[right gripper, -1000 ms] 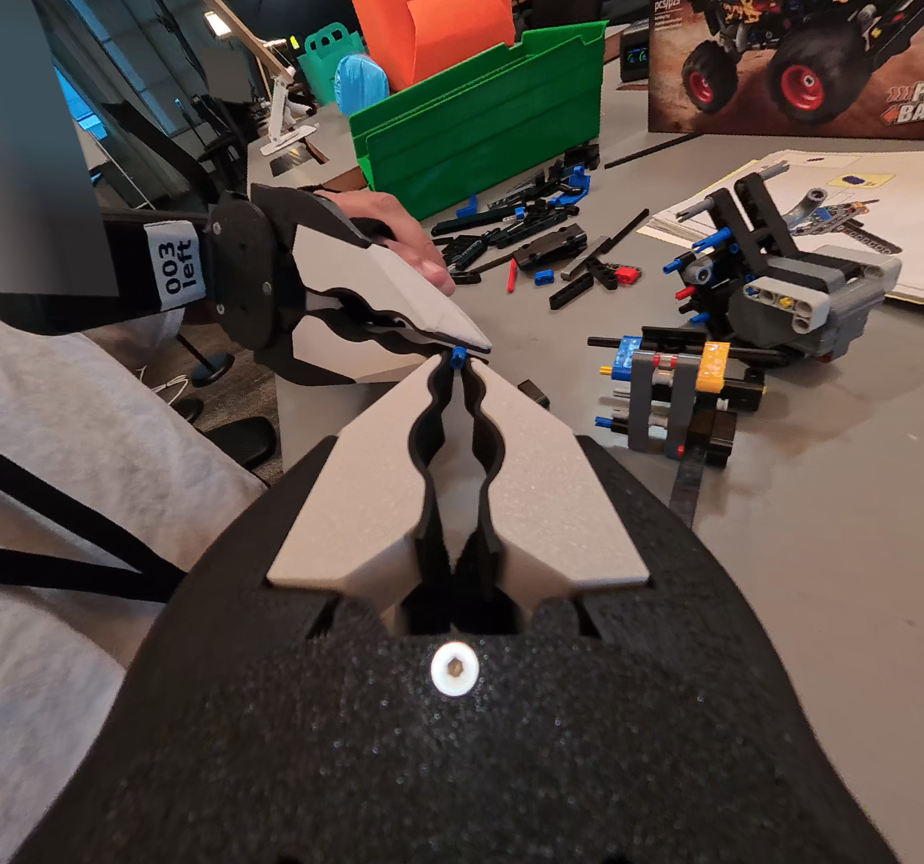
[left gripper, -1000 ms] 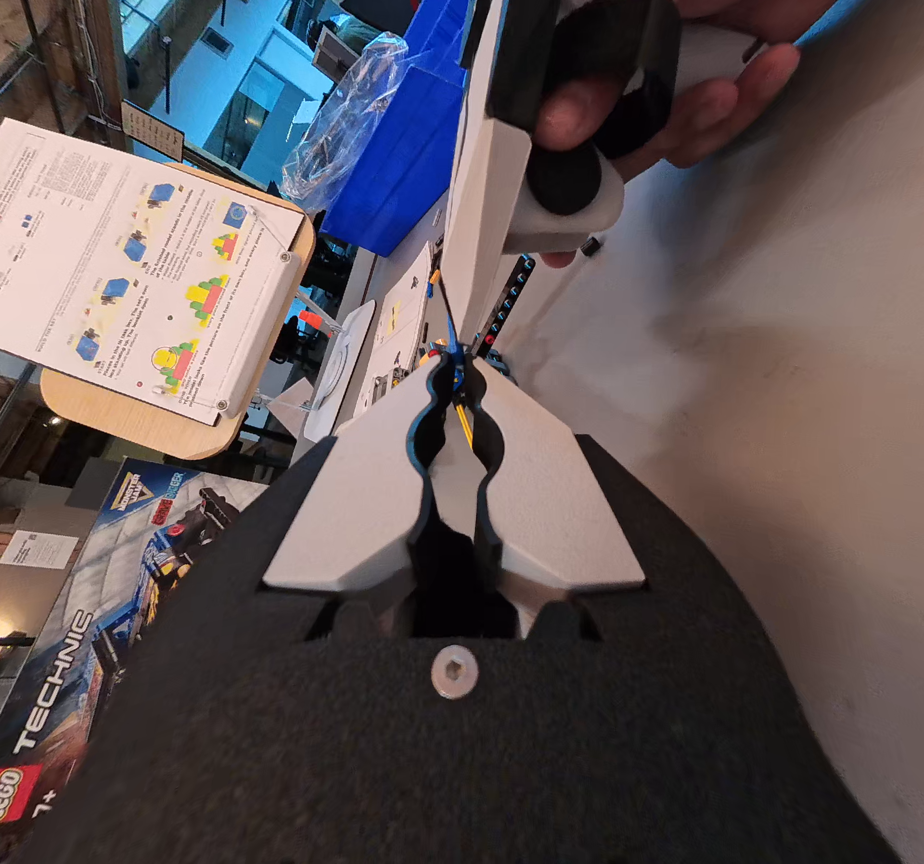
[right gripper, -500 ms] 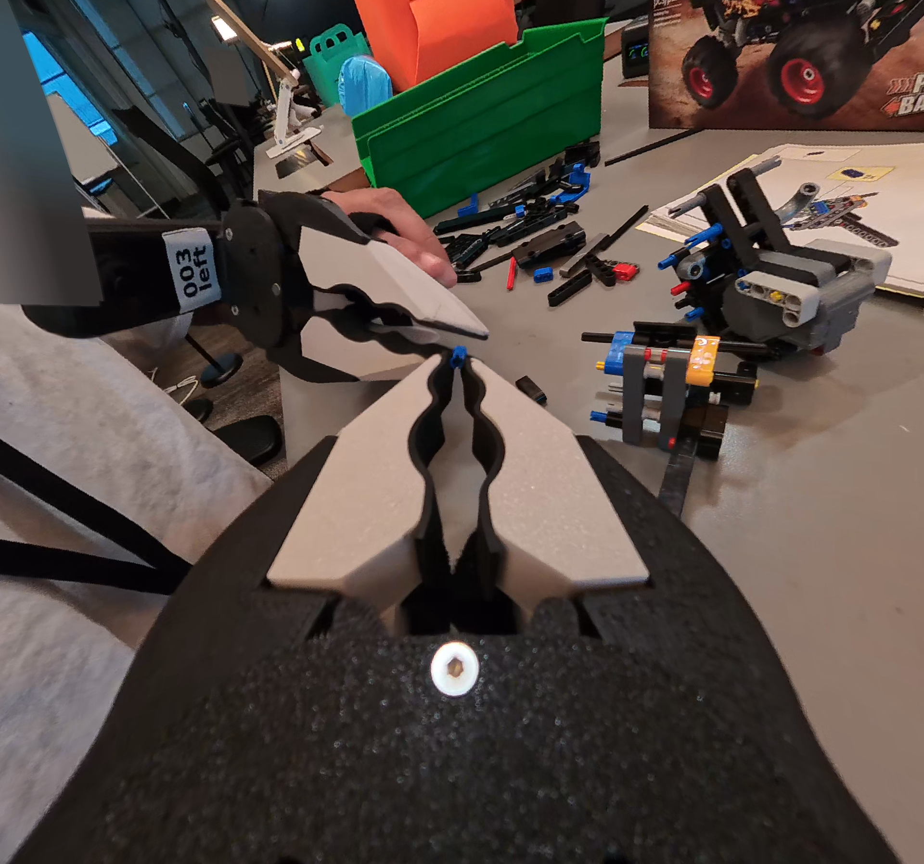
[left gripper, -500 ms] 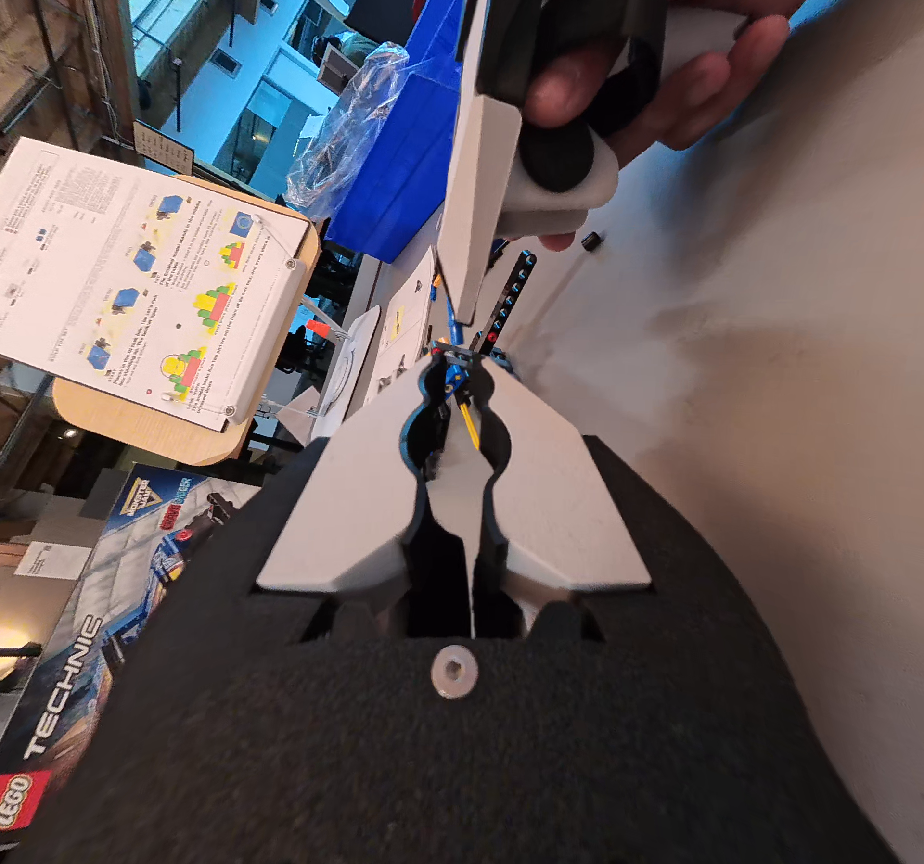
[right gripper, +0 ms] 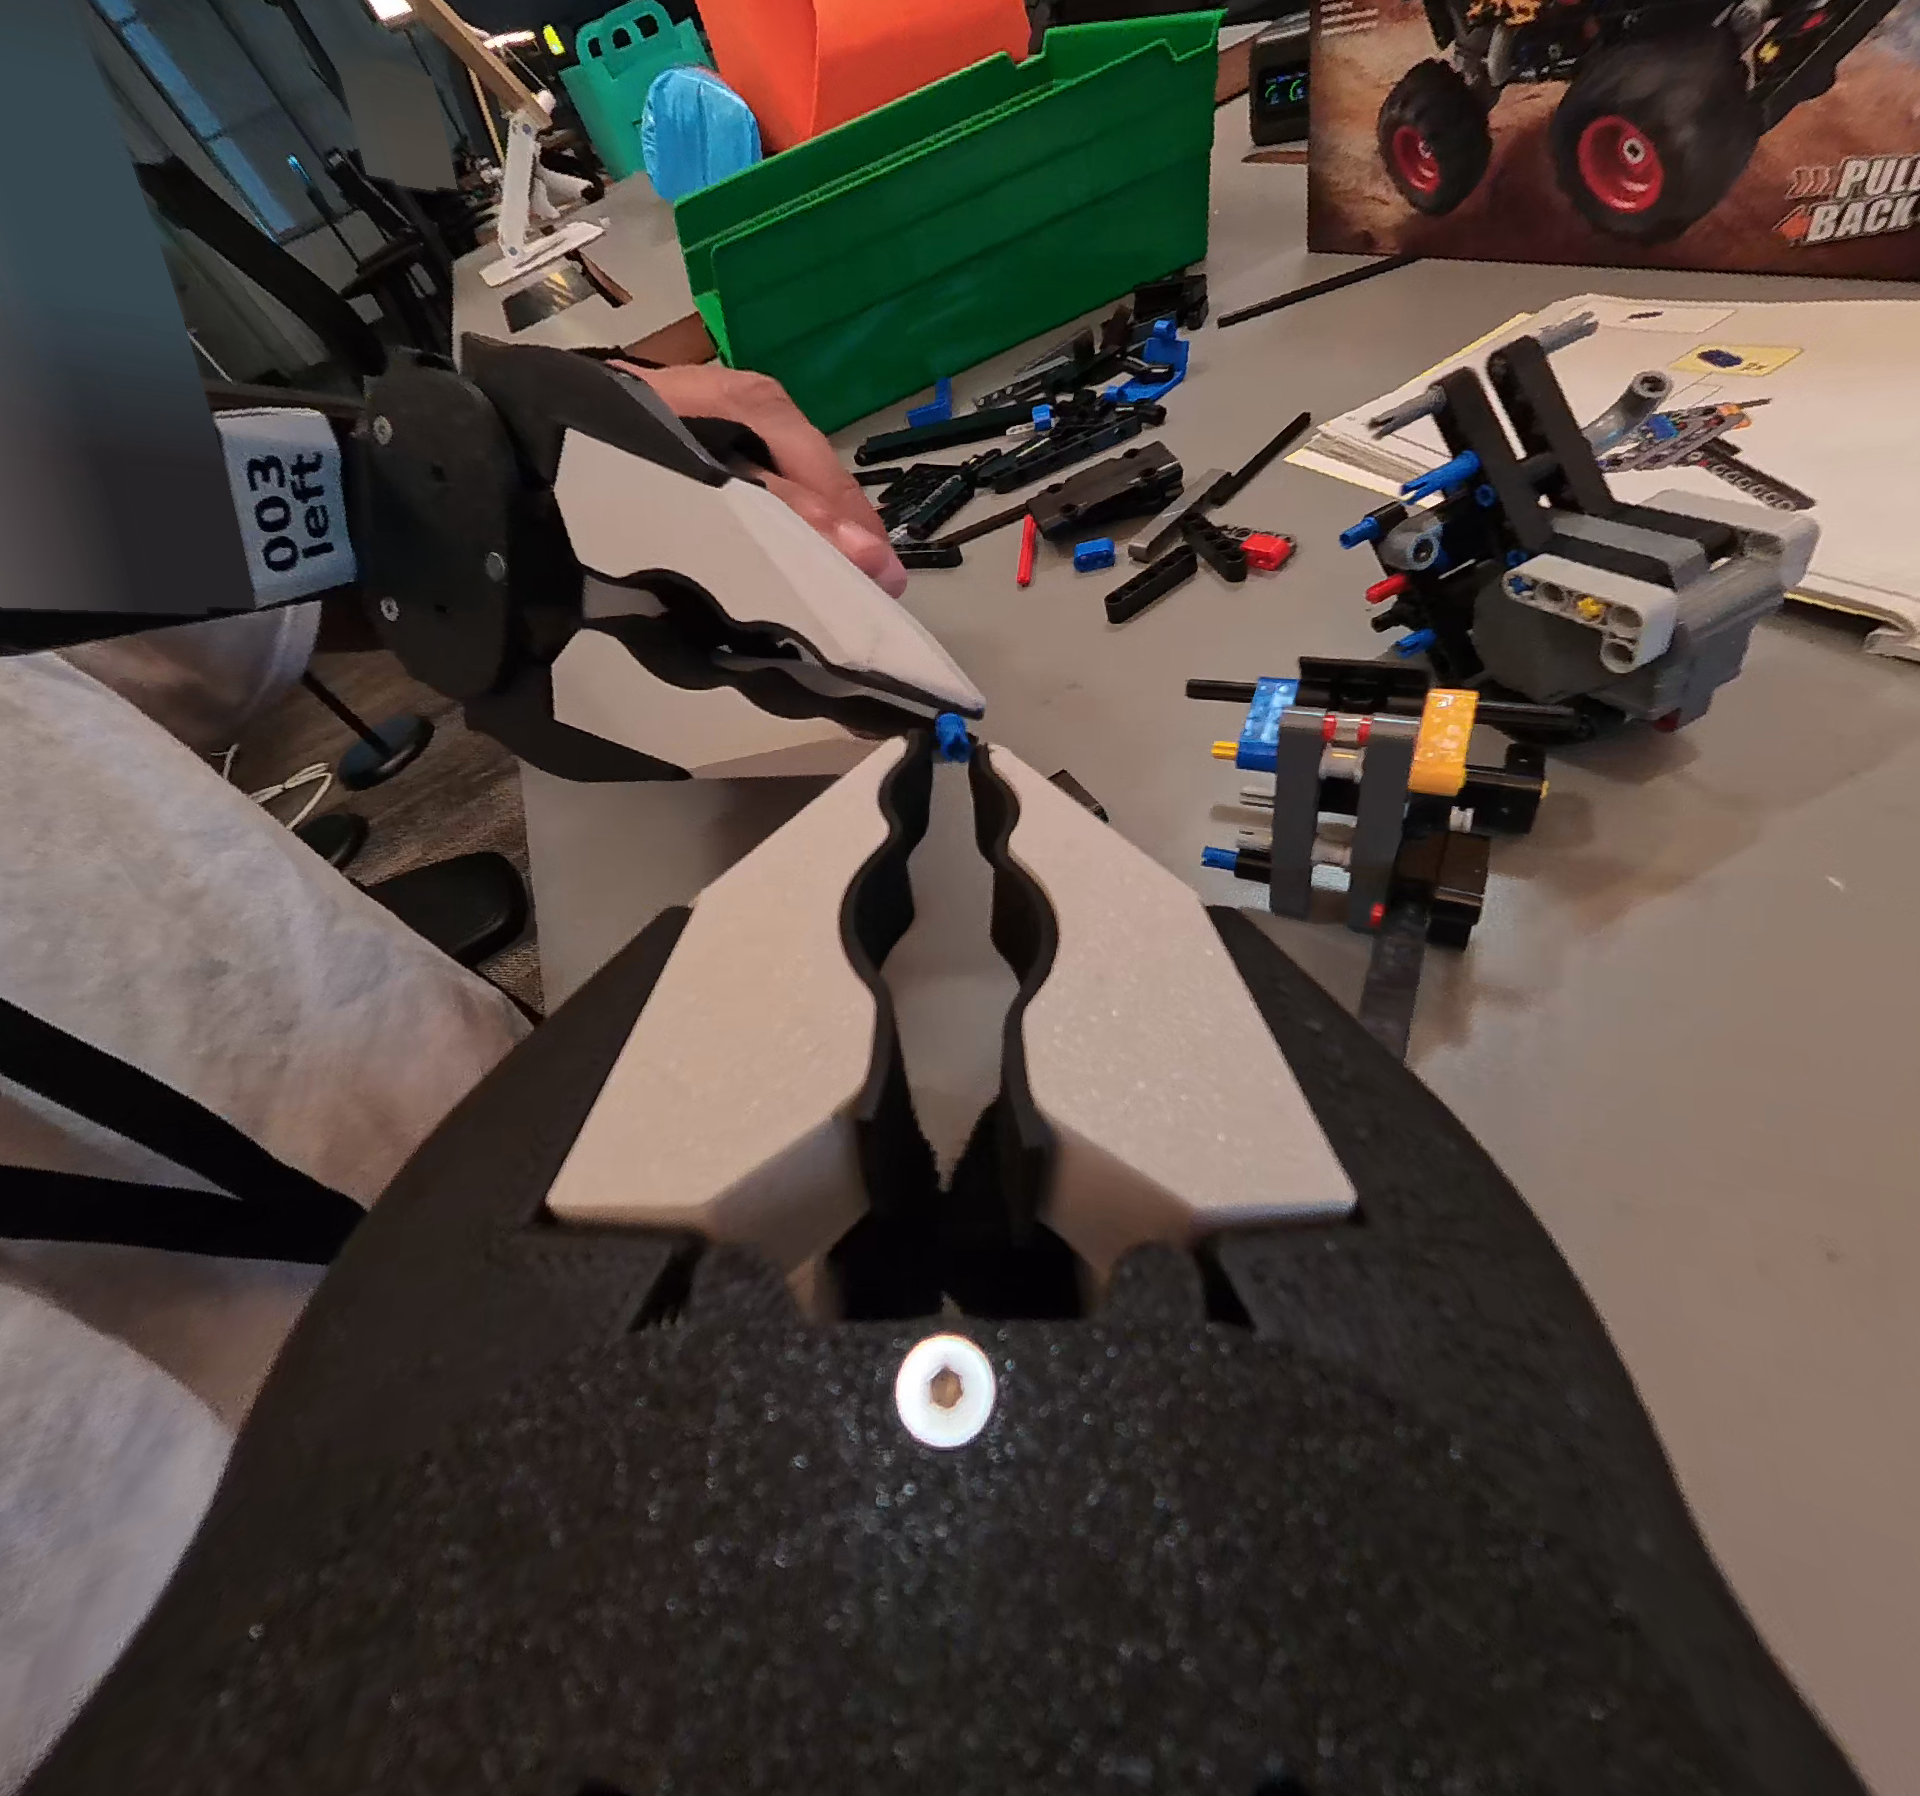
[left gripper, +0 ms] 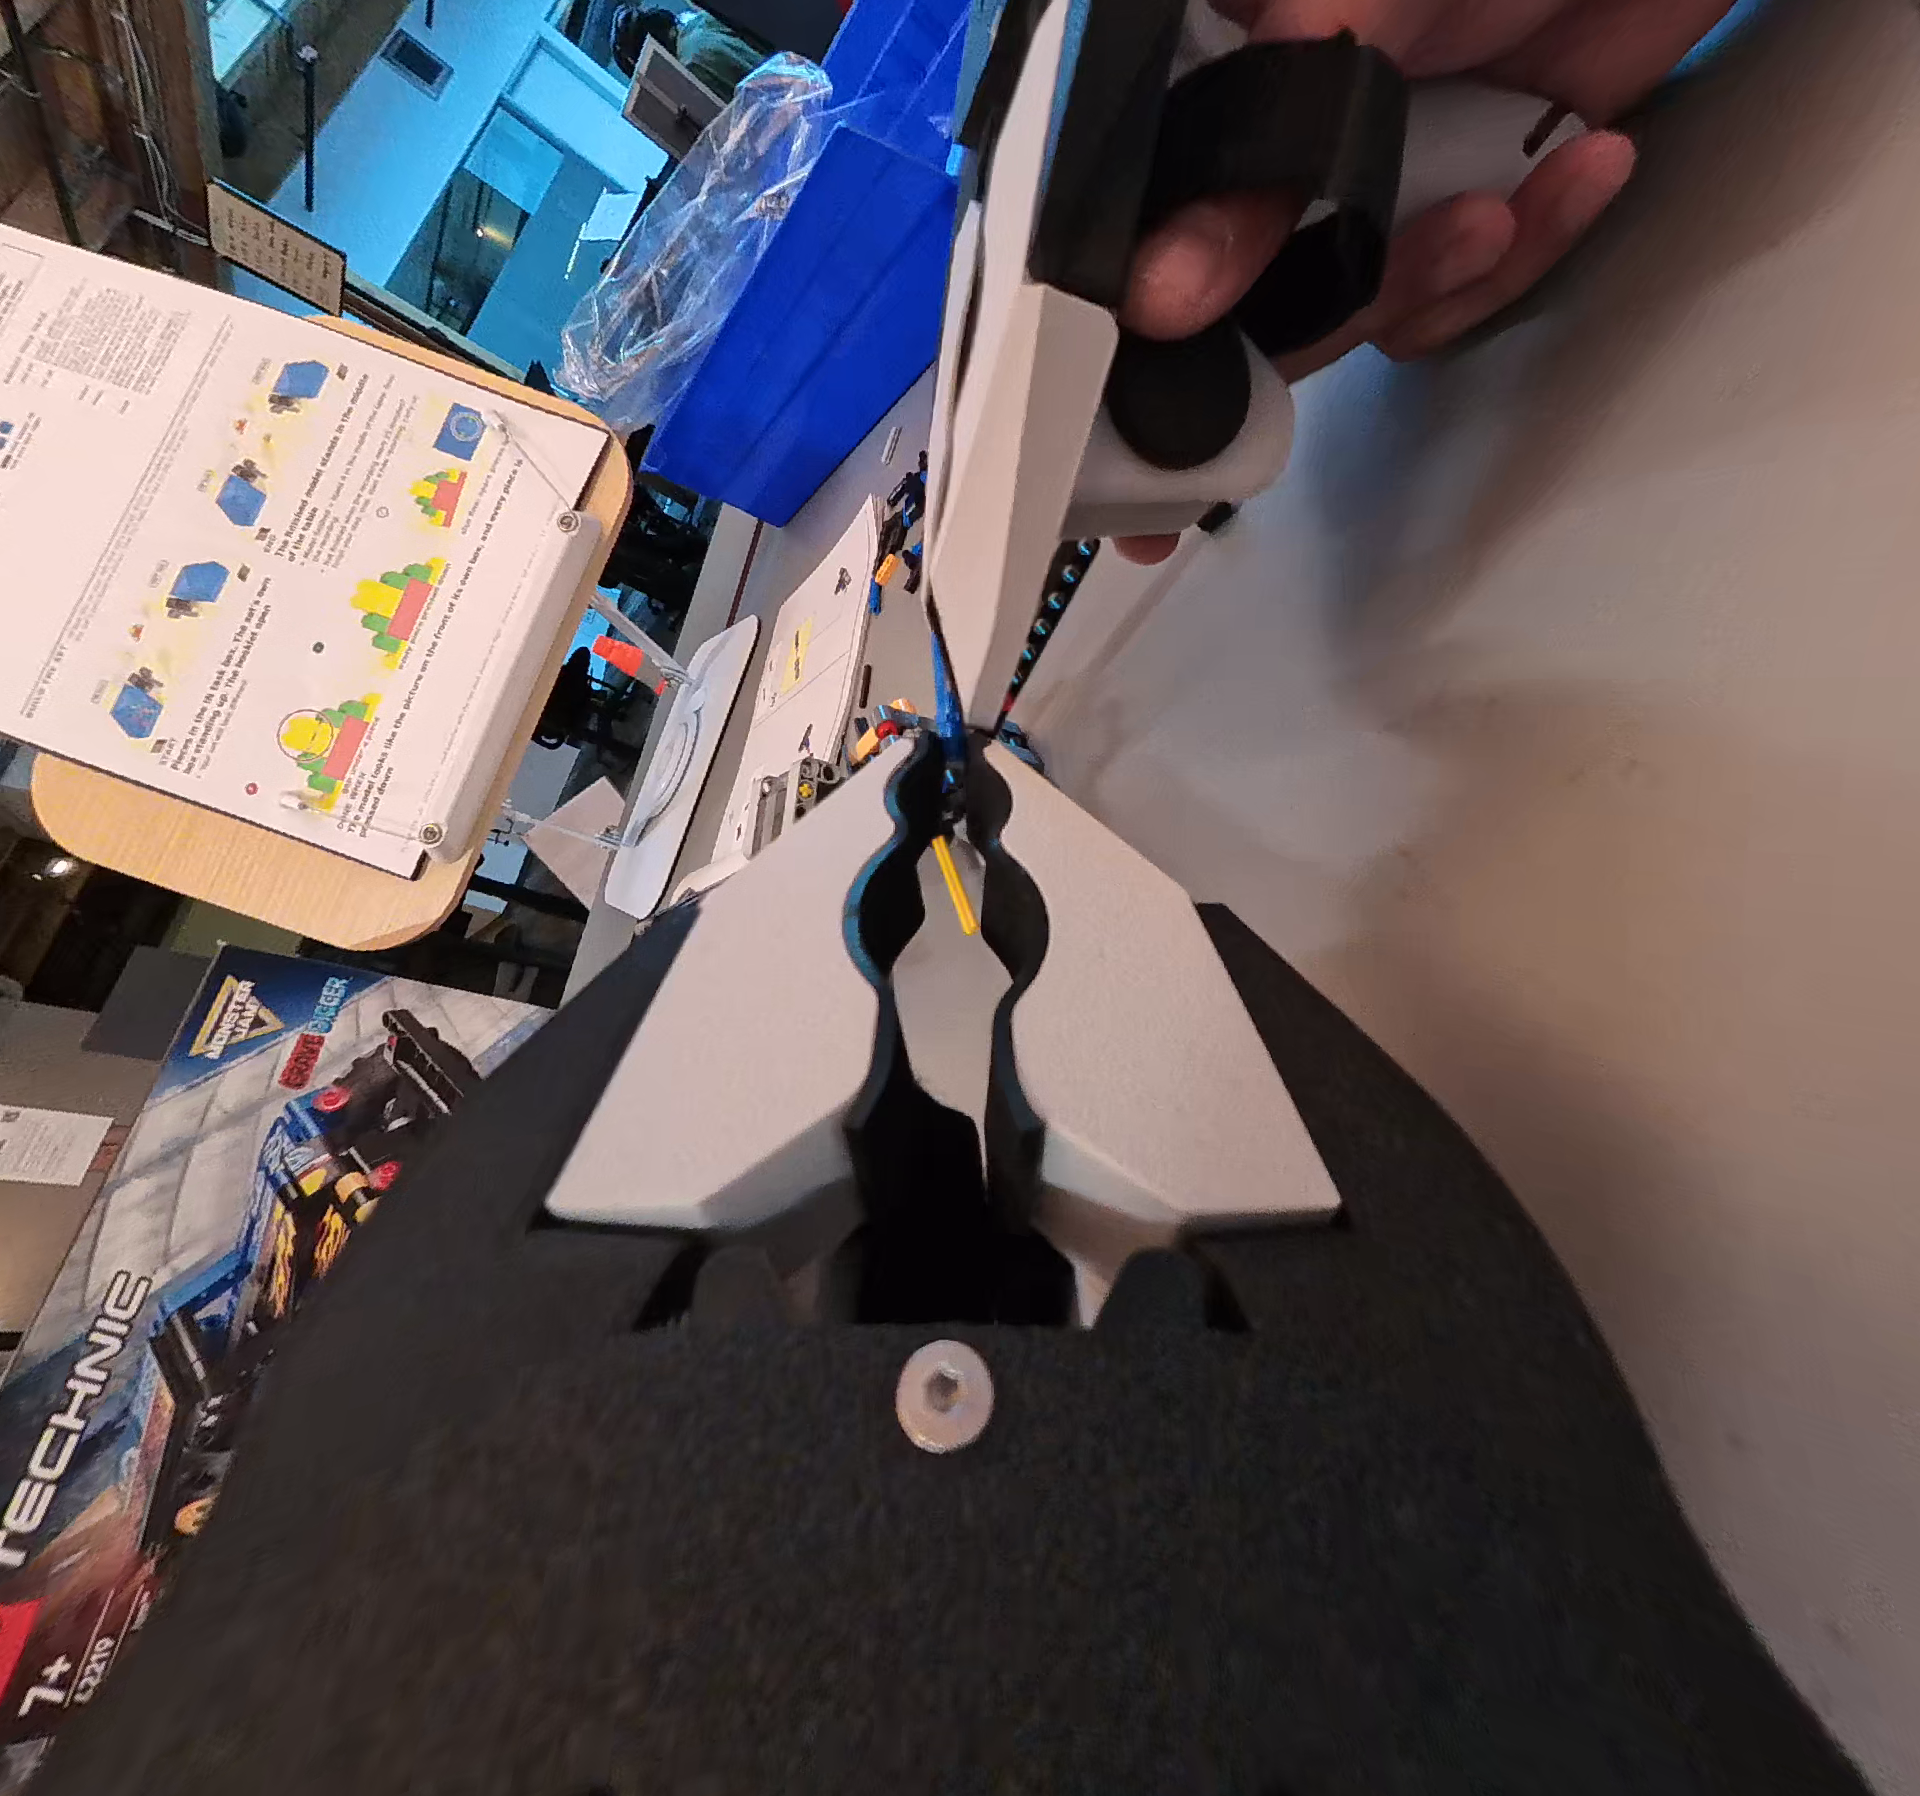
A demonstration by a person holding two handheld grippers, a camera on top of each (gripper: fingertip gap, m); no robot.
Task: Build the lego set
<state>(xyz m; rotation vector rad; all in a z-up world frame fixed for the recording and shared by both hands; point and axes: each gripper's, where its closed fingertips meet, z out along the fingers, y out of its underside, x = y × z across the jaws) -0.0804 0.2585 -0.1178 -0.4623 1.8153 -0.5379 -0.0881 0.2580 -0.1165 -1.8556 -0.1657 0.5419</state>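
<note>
Roughly: grey table [right gripper: 1662, 1175] carries half-built chassis [right gripper: 1579, 593] far right, smaller sub-assembly [right gripper: 1361, 801] just near of it, loose parts pile [right gripper: 1049, 489] by green bin [right gripper: 935, 219].

Right gripper [right gripper: 948, 747] closed on blue pin [right gripper: 950, 734], tip to tip with left gripper [left gripper: 948, 772], which pinches yellow axle [left gripper: 954, 882].

Both parts light, rigid, slick plastic. Hold mid-shaft, leave ends free for mating. Twist-out risk under side load, my guess.

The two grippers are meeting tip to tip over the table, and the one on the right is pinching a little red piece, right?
Not quite. The right wrist view shows the piece pinched at the tips of the right gripper is blue, not red: a small blue pin. The rest holds: the left gripper meets it tip to tip above the grey table.
</note>
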